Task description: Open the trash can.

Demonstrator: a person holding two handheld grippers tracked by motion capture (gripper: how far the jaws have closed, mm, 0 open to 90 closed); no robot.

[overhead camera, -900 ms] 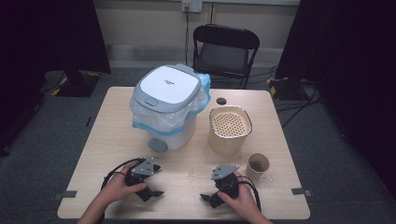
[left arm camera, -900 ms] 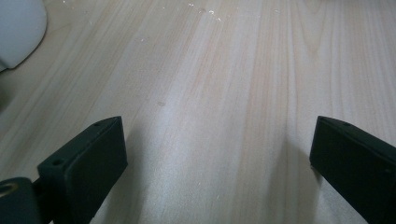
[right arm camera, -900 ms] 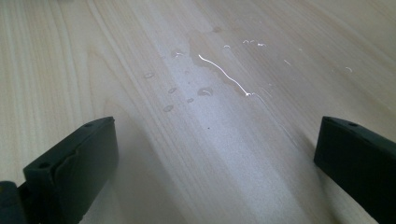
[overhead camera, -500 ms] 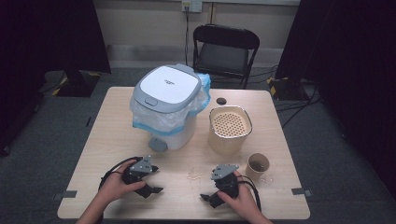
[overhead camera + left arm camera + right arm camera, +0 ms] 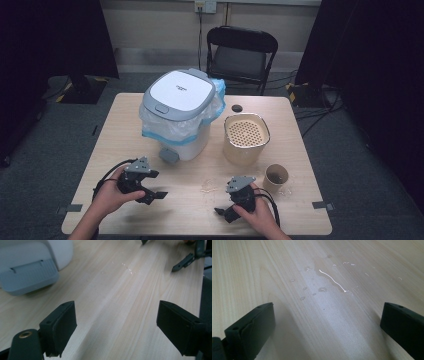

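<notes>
From the high view we see the left gripper [image 5: 150, 192] and right gripper [image 5: 227, 209] low over the surface [image 5: 190, 210], the water spill [image 5: 206, 187] between them. Left gripper view – jaws wide, nothing held, bin pedal [image 5: 28, 276] ahead. Right gripper view – jaws wide over the spill [image 5: 329, 280].

A black folding chair [image 5: 241, 52] stands beyond the far table [image 5: 120, 115] edge; grey carpet [image 5: 60, 135], pale wall [image 5: 150, 25] behind.

Light wooden table [image 5: 125, 125] holds a grey-lidded white pedal bin [image 5: 180, 115], beige perforated tub [image 5: 246, 138], small brown cup [image 5: 276, 177]. Left gripper [image 5: 150, 196] and right gripper [image 5: 223, 212] rest near the front edge, jaws apart, empty.
</notes>
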